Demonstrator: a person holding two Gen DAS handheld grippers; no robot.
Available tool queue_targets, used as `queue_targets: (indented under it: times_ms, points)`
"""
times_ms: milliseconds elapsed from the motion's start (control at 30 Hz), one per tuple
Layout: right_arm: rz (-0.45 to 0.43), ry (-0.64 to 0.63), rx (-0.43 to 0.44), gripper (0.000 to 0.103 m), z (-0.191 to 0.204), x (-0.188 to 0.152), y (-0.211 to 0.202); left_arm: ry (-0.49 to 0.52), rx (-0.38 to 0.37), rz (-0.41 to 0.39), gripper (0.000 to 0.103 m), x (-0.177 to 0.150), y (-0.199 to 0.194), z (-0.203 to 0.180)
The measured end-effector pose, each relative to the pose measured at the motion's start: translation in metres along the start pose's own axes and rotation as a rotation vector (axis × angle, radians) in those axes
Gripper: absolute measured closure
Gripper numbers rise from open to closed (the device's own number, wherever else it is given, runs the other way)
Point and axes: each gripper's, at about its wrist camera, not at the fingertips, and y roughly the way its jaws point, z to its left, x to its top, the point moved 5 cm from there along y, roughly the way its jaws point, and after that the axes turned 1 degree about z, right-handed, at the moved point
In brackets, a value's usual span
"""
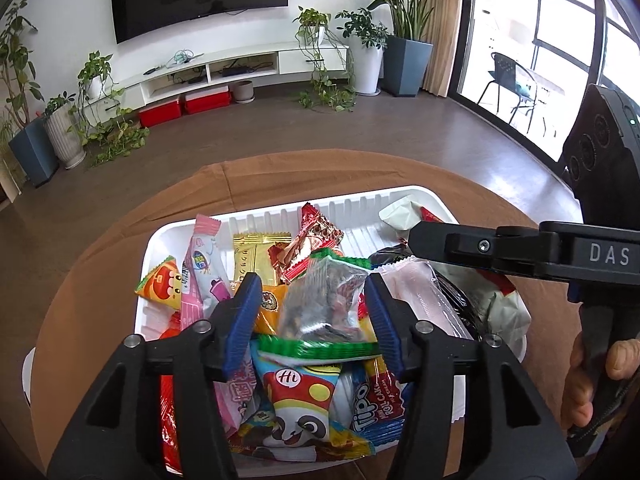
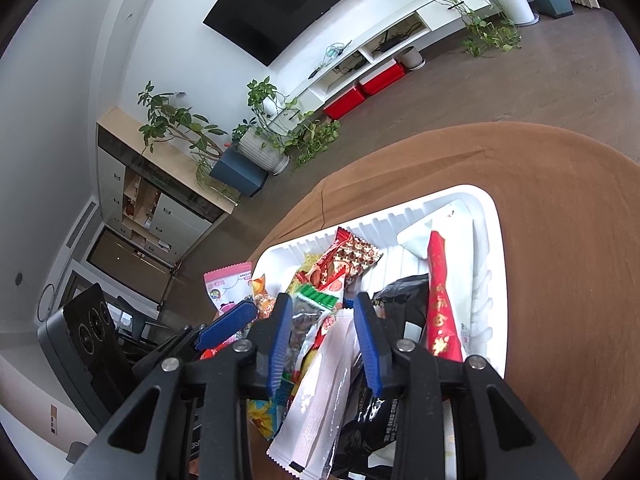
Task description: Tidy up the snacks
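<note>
A: The white tray (image 1: pixel 256 220) is seen on the brown-covered table (image 1: pixel 120 264), and it is heaped with snack packets.

B: And the left gripper (image 1: pixel 314 304)?

A: It is held over the near half of the tray. Its blue fingers (image 1: pixel 246 304) are parted to a middling width. A clear packet with green crimped ends (image 1: pixel 324 300) is seen between them, lying on the heap. The pads are not pressed on it; a gap is visible on both sides.

B: What is found around that packet?

A: Toward the far rim of the tray, a red chocolate-print wrapper (image 1: pixel 316 236) and a gold packet (image 1: pixel 256 256) are propped. At the left side of the tray, a pink tube packet (image 1: pixel 198 276) is leaned against the rim. At the near rim, a panda-print packet (image 1: pixel 296 412) and a blue roll-cake packet (image 1: pixel 372 396) are piled.

B: The right gripper (image 2: pixel 324 340), how is it set?

A: It is held over the tray's near right part, fingers (image 2: pixel 368 344) fairly narrow. A long white translucent packet (image 2: pixel 320 396) is seen in the gap between them. Whether it is gripped or merely lying beneath cannot be told.

B: Anything beside that one?

A: A black packet (image 2: pixel 404 304) and a tall red packet with gold characters (image 2: pixel 442 312) are stacked toward the right wall of the tray. A hand (image 1: pixel 600 384) is seen on the right gripper's handle.
</note>
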Motion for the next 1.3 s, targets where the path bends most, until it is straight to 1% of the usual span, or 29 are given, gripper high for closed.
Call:
queue_targets:
  times_ms: [67,267,400,633,733,800,833,867,900,933,967,1000,1067,1133,1200,1300]
  points:
    - [-0.001,-0.004,-0.001,0.063,0.001,-0.003,0.0,0.001,0.006,-0.004,0.046,0.0,0.001,0.001]
    - [-0.001,-0.017,-0.001,0.057,0.002,-0.01,0.0,0.011,0.015,-0.011,0.042,-0.003,0.002,-0.002]
    - [-0.001,-0.022,0.002,0.055,0.002,-0.009,0.0,0.016,0.02,-0.026,0.037,-0.004,-0.002,-0.003]
    - [-0.014,-0.024,0.011,0.049,0.004,-0.013,-0.005,0.009,0.03,-0.038,0.032,-0.005,-0.007,-0.002]
    - [-0.025,-0.032,0.007,0.043,0.007,-0.017,-0.011,0.002,0.038,-0.044,0.029,-0.006,-0.012,-0.001]
    - [-0.032,-0.037,0.001,0.039,0.008,-0.019,-0.016,-0.006,0.047,-0.052,0.024,-0.009,-0.017,0.0]
    - [-0.039,-0.041,-0.003,0.033,0.01,-0.021,-0.02,-0.008,0.05,-0.056,0.021,-0.01,-0.021,0.0]
    - [-0.05,-0.048,-0.006,0.03,0.013,-0.024,-0.025,-0.008,0.052,-0.061,0.017,-0.012,-0.025,0.0]
    - [-0.059,-0.056,-0.007,0.029,0.015,-0.025,-0.029,-0.007,0.055,-0.072,0.016,-0.014,-0.03,-0.001]
    - [-0.071,-0.071,-0.014,0.025,0.019,-0.027,-0.035,-0.004,0.06,-0.079,0.016,-0.015,-0.034,-0.001]
    - [-0.08,-0.082,-0.017,0.019,0.022,-0.029,-0.04,-0.003,0.069,-0.085,0.015,-0.017,-0.039,-0.002]
    - [-0.093,-0.096,-0.021,0.015,0.026,-0.031,-0.046,-0.001,0.078,-0.091,0.012,-0.019,-0.044,-0.003]
    - [-0.118,-0.115,-0.025,0.005,0.033,-0.035,-0.057,-0.005,0.08,-0.109,0.008,-0.023,-0.056,-0.003]
    - [-0.147,-0.14,-0.036,0.0,0.041,-0.041,-0.069,-0.013,0.078,-0.124,0.004,-0.027,-0.069,-0.004]
    - [-0.173,-0.162,-0.053,0.0,0.047,-0.046,-0.079,-0.017,0.083,-0.134,0.001,-0.033,-0.082,-0.005]
    - [-0.211,-0.198,-0.078,0.0,0.057,-0.057,-0.096,-0.034,0.096,-0.156,0.001,-0.042,-0.102,-0.006]
